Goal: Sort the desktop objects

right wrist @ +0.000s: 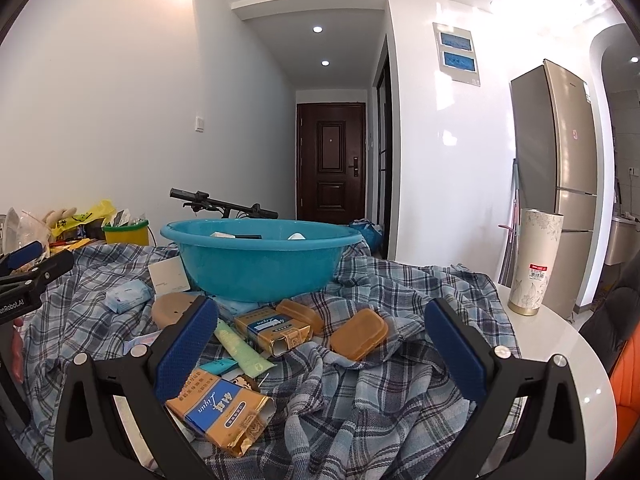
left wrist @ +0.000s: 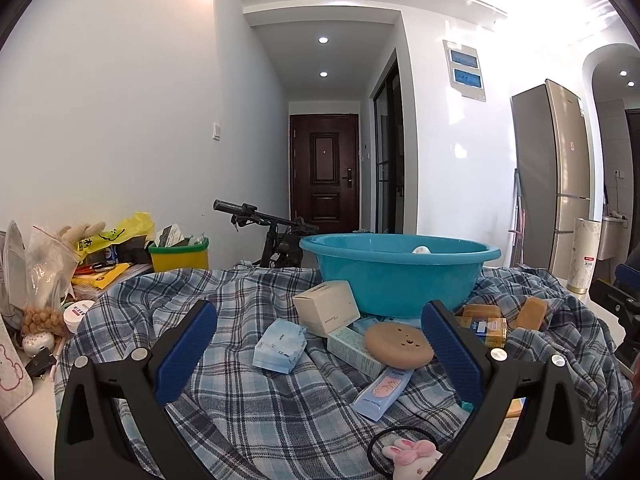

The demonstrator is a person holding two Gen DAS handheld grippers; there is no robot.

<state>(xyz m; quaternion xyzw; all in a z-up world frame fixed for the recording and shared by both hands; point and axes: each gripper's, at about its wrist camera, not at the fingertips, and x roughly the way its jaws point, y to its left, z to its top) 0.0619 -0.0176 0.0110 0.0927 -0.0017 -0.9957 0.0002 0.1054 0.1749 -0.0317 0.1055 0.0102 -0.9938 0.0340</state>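
Two grippers hang over a table draped in a plaid cloth (right wrist: 380,380), and the largest thing on it, a blue basin (right wrist: 256,260), sits at the far side, likely the bin for sorting since a few small items already lie inside. Loose things crowd the cloth in front of it: a cream box (left wrist: 326,308) leaning against the basin wall, a tan round disc (left wrist: 398,346) resting on a pale green tube, a tissue pack (left wrist: 280,346), and brown soap bars (right wrist: 359,334) beside torn soap wrappers. The left gripper (left wrist: 320,356) and right gripper (right wrist: 322,354) both stand wide, holding nothing, seemingly poised to choose.
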